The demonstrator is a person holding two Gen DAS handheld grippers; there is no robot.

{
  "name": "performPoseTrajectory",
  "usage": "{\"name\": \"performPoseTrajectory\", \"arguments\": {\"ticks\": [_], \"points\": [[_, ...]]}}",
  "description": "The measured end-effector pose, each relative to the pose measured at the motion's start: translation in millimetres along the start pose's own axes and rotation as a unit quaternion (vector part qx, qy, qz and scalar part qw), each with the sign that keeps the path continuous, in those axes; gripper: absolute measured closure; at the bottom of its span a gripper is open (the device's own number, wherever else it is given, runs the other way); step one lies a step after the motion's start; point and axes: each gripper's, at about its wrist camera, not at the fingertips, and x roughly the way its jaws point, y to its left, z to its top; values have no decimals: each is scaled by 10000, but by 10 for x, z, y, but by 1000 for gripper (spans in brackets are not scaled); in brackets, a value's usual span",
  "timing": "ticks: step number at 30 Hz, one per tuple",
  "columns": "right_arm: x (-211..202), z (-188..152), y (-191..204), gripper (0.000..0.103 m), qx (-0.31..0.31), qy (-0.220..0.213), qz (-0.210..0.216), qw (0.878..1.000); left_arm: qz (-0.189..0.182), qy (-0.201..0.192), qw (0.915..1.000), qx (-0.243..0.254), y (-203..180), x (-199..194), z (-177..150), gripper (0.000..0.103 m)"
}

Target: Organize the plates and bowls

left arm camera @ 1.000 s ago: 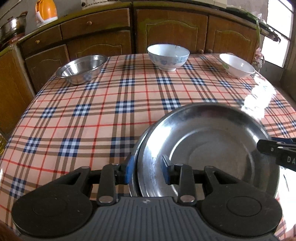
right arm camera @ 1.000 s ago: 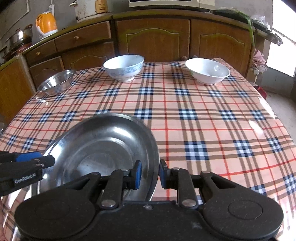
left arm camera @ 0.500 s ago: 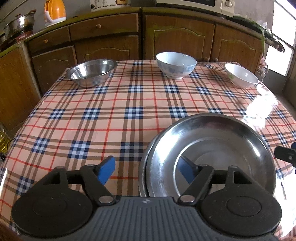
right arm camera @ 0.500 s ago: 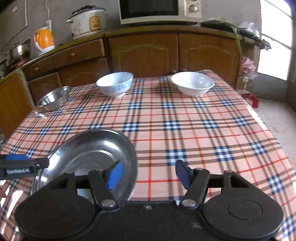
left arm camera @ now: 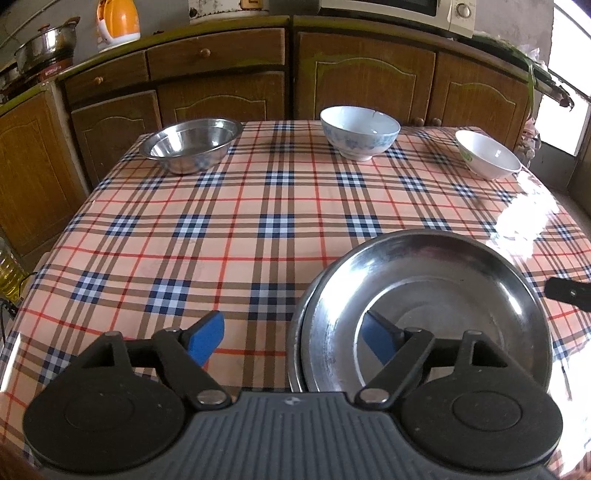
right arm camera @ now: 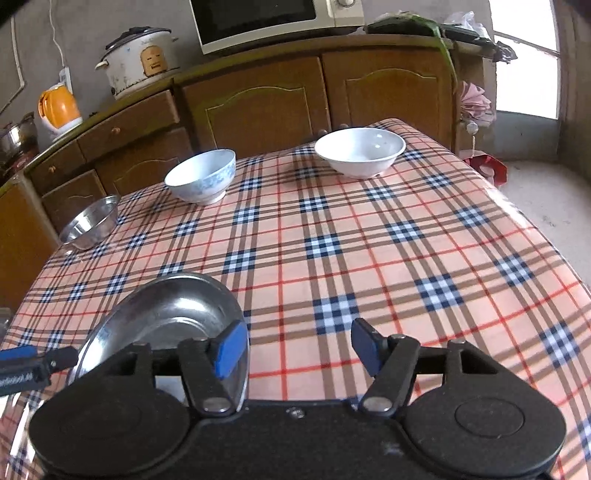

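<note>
Left gripper (left arm camera: 291, 334) jaws opening, spread wide; blue pads clear of the metal. One finger sits over the cloth at 9 o'clock of the steel plate (left arm camera: 428, 302), the other over the plate's inside, with the near-left rim running between them. Nothing held.

Right gripper (right arm camera: 295, 349) jaws wide apart, nothing gripped. Left pad hangs over the plate's right rim, right pad over bare cloth.

Steel plate lies flat on the counter (left arm camera: 240, 221) near its front edge. A second rim shows under it on the left side, so it looks like two plates stacked; hard to be sure.

Far edge of the counter, in the left wrist view: steel bowl (left arm camera: 192, 146) at 11 o'clock, blue-patterned bowl (left arm camera: 360, 133) at 12, white bowl (left arm camera: 487, 155) at 2. All three upright, well apart from each other and from the plate.

Plaid cloth covers the counter, glare at the right edge. Behind: brown cabinets (right arm camera: 258, 107), orange kettle (right arm camera: 59, 107), rice cooker (right arm camera: 138, 61), microwave (right arm camera: 273, 18).
</note>
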Motion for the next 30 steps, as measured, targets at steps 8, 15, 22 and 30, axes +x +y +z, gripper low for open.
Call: {"name": "performPoseTrajectory", "arguments": {"ticks": [8,15,22,30], "points": [[197,-84,144,26,-388,349,-57,9986,48,-21,10000,-13,40,-1,13,14],[86,25,102,26,-223,-101,-253,9994,114,6,9999,-56,77,14,15,13],[362,-57,207,29,-658,462,-442,9958,164,-15,9998,-96,106,-11,29,12],[117,11,183,27,-421,-124,-157,9989,164,40,9998,-132,131,15,18,12]]}}
